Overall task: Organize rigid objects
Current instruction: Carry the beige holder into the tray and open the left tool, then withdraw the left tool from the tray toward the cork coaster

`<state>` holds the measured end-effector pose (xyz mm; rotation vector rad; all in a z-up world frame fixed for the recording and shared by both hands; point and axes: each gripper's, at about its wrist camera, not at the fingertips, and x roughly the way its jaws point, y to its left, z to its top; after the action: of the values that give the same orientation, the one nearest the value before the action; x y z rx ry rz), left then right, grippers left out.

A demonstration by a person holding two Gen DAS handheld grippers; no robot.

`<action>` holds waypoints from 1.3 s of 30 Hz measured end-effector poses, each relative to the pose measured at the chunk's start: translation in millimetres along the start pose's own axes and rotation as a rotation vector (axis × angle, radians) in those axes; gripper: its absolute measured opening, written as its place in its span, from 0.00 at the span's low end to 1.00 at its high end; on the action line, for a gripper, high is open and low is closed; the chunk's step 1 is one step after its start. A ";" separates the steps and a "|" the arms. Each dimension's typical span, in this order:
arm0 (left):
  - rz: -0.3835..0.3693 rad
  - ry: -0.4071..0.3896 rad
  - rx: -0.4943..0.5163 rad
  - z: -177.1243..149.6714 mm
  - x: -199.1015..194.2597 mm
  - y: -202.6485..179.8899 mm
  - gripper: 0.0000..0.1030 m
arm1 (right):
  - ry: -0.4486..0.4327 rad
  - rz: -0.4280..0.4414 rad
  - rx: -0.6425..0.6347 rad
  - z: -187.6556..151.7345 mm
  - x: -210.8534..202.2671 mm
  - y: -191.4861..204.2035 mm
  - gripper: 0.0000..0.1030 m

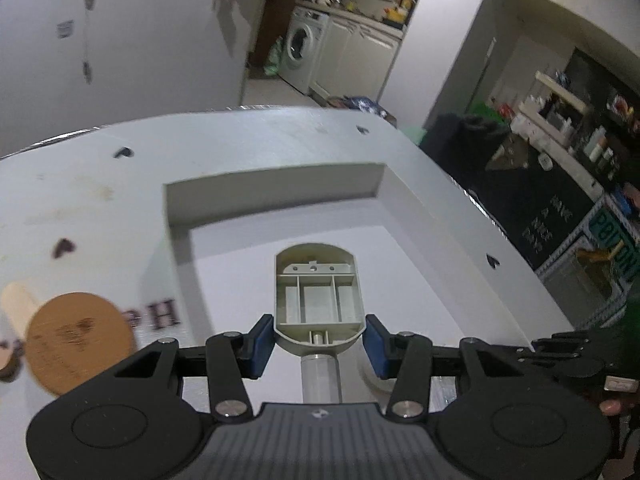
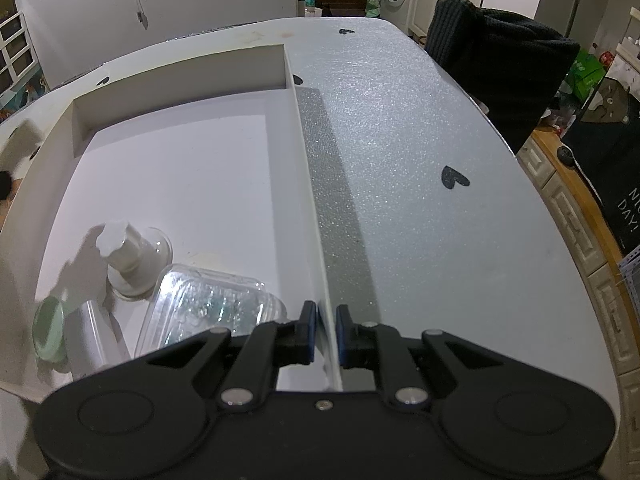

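My left gripper (image 1: 319, 338) is shut on a grey-green oval plastic part (image 1: 318, 292) with inner compartments and a clear tube under it, held over the white box (image 1: 276, 184). My right gripper (image 2: 323, 330) is shut on the right wall of the white box (image 2: 308, 168). Inside the box in the right wrist view lie a white knob on a clear base (image 2: 128, 256), a clear plastic blister case (image 2: 212, 308) and a tube with a pale green round end (image 2: 50, 328), the same part my left gripper holds.
The box sits on a white table (image 2: 420, 140) with black heart marks. A round brown wooden disc (image 1: 78, 344) and a pale stick (image 1: 16, 304) lie left of the box. A dark chair back (image 2: 500, 52) stands at the table's far right.
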<state>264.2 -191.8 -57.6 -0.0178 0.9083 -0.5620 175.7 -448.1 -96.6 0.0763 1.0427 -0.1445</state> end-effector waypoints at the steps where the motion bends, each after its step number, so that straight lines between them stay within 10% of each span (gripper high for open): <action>1: -0.001 0.010 0.006 0.4 6.0 -2.1 0.47 | 0.000 0.000 0.000 0.0 0.1 0.1 0.11; 21: 0.033 0.121 0.033 -8.1 56.7 -8.7 0.49 | 0.005 0.005 0.020 1.2 1.1 -2.3 0.11; 39: 0.054 0.100 0.024 -9.8 41.7 -9.7 0.88 | 0.006 -0.001 0.018 1.1 1.2 -0.8 0.12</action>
<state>272.6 -217.5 -92.3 0.0568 0.9960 -0.5272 177.2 -449.2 -97.1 0.0923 1.0472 -0.1544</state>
